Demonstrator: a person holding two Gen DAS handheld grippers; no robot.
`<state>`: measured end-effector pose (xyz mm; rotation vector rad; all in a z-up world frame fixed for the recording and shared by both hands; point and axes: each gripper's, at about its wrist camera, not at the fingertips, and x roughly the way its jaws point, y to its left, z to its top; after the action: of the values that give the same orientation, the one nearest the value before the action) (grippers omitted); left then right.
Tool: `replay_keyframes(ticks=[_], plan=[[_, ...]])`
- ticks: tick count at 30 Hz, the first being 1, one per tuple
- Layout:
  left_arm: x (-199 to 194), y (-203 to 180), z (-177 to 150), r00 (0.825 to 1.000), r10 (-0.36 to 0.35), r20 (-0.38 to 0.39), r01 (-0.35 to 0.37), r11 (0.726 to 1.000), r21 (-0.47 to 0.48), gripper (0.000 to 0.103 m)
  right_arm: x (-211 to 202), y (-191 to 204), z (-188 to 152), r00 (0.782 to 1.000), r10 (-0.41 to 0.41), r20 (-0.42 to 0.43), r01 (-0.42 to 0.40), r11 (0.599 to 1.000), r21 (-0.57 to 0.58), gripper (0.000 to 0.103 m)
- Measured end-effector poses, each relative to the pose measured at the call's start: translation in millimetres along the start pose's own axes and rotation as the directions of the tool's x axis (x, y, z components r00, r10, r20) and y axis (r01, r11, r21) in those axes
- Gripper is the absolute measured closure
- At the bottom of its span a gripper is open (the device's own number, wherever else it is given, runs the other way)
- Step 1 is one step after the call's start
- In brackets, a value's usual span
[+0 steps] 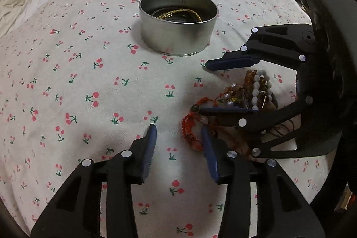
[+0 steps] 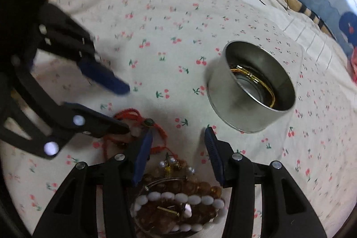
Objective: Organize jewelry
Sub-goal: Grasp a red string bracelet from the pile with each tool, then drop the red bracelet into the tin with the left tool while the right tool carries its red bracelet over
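Both tools gape empty: lower your right tool (image 2: 178, 155) onto the white bead bracelet (image 2: 178, 197) beneath it, clearing the left tool (image 1: 178, 148).

1. Our left tongs (image 1: 178, 133) point steeply downward, blue-padded fingers (image 1: 150, 148) parted, nothing between them.
2. Our right tongs (image 2: 178, 133) also angle downward, their fingers (image 2: 213, 153) parted and gripping nothing.
3. Seen from the left wrist, our right tongs (image 1: 202, 87) reach in from the right, tips close to the left tongs.
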<state>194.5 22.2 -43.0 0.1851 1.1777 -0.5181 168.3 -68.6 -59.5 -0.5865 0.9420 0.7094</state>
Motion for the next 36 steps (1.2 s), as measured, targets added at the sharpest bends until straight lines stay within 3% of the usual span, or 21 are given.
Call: replay_keyframes(ticks=[5, 7, 12, 17, 18, 19, 20, 21, 24, 27, 36], plan=[[-1, -2, -1, 1.000, -0.026, 0.004, 0.026, 1.000, 0.010, 0.064, -3, -13, -3, 0.996, -0.086, -0.028, 0.088, 0.993, 0.073, 0.080], [-1, -2, -2, 1.000, -0.011, 0.001, 0.011, 1.000, 0.020, 0.070, -8, -22, -10, 0.991, -0.130, -0.033, 0.133, 0.985, 0.113, 0.081], [-1, -1, -1, 1.000, -0.016, 0.002, 0.016, 1.000, 0.007, 0.070, -15, -33, -19, 1.000, 0.001, 0.007, -0.003, 0.981, 0.196, 0.080], [6, 0, 4, 1.000, -0.011, 0.023, 0.012, 0.999, -0.038, 0.070, -4, -33, -15, 0.997, 0.068, 0.026, -0.072, 0.961, 0.266, 0.076], [6, -1, 4, 1.000, -0.005, 0.025, 0.006, 0.999, -0.035, 0.070, -4, -36, -16, 0.996, 0.082, 0.034, -0.088, 0.956, 0.281, 0.077], [7, -2, 4, 1.000, 0.004, 0.026, -0.004, 1.000, -0.027, 0.073, -3, -37, -15, 0.995, 0.091, 0.041, -0.099, 0.954, 0.283, 0.085], [7, -5, 4, 1.000, 0.011, 0.024, -0.011, 1.000, -0.006, 0.089, -3, -36, -14, 0.995, 0.091, 0.044, -0.100, 0.956, 0.276, 0.092], [6, -6, 4, 1.000, 0.011, 0.024, -0.011, 1.000, 0.005, 0.095, -4, -32, -12, 0.995, 0.085, 0.048, -0.094, 0.961, 0.258, 0.098], [-1, -10, 5, 0.999, 0.021, 0.042, -0.023, 0.999, 0.039, 0.096, -7, -19, -9, 0.996, 0.063, 0.059, -0.074, 0.977, 0.202, 0.098], [-14, -2, 7, 0.996, 0.027, 0.082, -0.029, 0.999, 0.022, 0.096, -19, -23, -8, 0.991, 0.084, 0.106, -0.106, 0.967, 0.232, 0.099], [-54, 19, 10, 0.978, -0.016, 0.206, 0.024, 0.999, -0.034, 0.101, -75, -55, -10, 0.947, 0.112, 0.300, -0.217, 0.913, 0.346, 0.099]])
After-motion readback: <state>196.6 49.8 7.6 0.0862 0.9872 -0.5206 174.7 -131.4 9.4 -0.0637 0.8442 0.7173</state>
